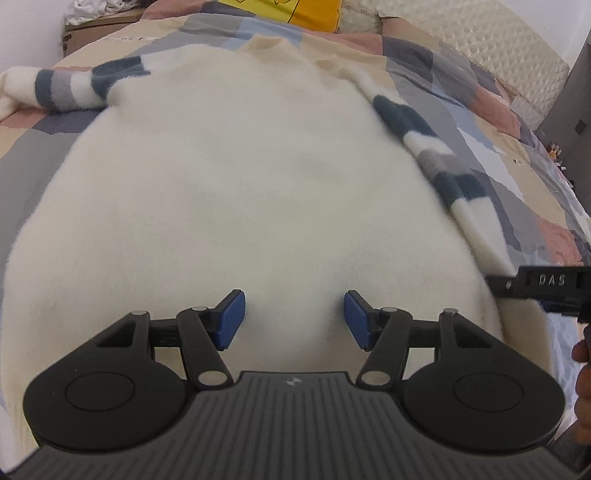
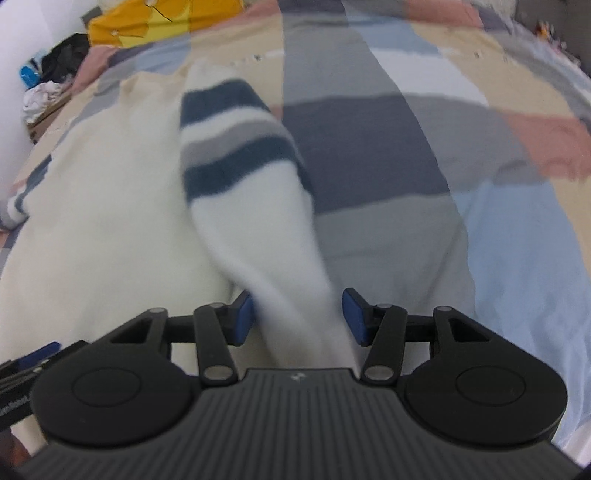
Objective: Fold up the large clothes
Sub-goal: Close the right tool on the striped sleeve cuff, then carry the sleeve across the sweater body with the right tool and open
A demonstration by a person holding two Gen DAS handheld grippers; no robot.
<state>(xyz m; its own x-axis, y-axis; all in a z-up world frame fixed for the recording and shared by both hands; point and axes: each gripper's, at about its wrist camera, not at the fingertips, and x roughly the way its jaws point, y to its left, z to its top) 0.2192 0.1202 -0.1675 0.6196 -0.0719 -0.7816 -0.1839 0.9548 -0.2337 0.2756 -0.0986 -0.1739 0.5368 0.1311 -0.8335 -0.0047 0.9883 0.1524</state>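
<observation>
Now | sweater (image 1: 258, 177) flat on bedspread (image 1: 491, 122) | sleeve (image 2: 258, 221) between right hand-held gripper (image 2: 298, 317) pads

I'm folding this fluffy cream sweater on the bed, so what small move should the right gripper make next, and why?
Probably close the right gripper on the striped sleeve's plain cuff end: it lies between the open jaws, ungripped, ready to fold across the sweater's body.

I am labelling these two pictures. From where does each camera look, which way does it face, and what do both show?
Left wrist: sits on the left gripper, looks down over the cream sweater body; its open fingers show, a hand at the right edge.
Right wrist: sits on the right gripper, looks down along the striped sleeve lying between its fingers.
Shared: sweater, patchwork bedspread, yellow cloth.
</observation>
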